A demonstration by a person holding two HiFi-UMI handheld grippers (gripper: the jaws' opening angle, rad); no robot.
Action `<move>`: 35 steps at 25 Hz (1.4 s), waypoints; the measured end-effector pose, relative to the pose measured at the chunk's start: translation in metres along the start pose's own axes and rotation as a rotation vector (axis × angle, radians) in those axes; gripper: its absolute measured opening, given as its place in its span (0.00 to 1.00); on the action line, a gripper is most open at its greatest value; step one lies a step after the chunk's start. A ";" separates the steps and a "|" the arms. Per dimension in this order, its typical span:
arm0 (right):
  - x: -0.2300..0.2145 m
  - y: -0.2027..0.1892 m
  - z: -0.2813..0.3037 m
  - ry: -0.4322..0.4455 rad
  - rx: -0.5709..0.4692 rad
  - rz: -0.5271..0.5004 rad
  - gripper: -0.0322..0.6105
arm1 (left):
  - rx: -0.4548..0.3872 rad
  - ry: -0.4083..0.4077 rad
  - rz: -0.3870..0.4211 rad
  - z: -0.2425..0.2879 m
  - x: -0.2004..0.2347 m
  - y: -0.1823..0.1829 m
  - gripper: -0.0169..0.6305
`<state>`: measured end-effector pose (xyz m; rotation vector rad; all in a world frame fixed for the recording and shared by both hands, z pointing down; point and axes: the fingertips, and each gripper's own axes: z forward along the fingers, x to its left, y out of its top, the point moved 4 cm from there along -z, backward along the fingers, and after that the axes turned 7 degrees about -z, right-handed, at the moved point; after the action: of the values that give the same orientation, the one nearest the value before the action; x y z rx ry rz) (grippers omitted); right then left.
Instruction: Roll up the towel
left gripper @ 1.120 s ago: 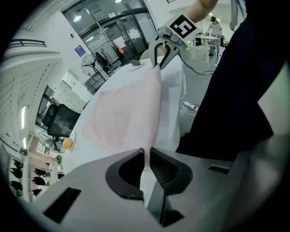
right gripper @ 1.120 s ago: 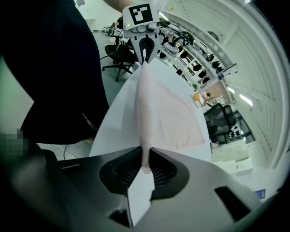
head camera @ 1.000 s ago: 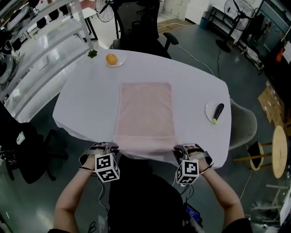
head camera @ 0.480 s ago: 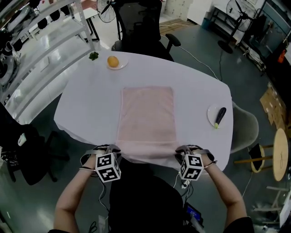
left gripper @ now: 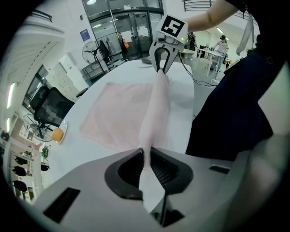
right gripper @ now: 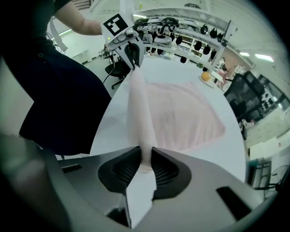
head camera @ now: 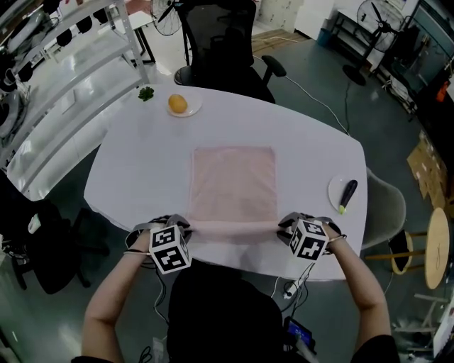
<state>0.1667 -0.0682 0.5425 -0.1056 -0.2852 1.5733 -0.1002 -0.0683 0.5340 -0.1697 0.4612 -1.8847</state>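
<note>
I have the left gripper [head camera: 184,227] and the right gripper [head camera: 284,227] each pinching the towel [head camera: 233,181] by the tabletop's [head camera: 142,170] near edge. The right jaws have just eased slightly wider, with the towel between them.

floor [head camera: 305,64]: grey concrete | chair [head camera: 220,42]: black, swivel | fan [head camera: 372,15]: probably, far right

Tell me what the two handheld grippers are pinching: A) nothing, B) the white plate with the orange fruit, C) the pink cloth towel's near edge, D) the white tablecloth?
C: the pink cloth towel sits clamped in the left gripper and the right gripper, whose jaws have just been opening with cloth between them.
</note>
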 end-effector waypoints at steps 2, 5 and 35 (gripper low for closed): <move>-0.012 0.000 0.006 0.011 0.014 0.011 0.19 | 0.006 -0.004 -0.020 0.007 0.012 0.001 0.13; -0.029 -0.001 0.018 0.025 0.035 0.029 0.19 | 0.018 -0.018 -0.039 0.019 0.027 0.002 0.13; -0.064 0.001 -0.019 -0.291 0.017 0.020 0.49 | -0.106 0.052 -0.071 -0.003 0.050 0.011 0.51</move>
<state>0.1720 -0.1298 0.5167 0.1355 -0.4987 1.6101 -0.1097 -0.1174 0.5216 -0.2100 0.5979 -1.9391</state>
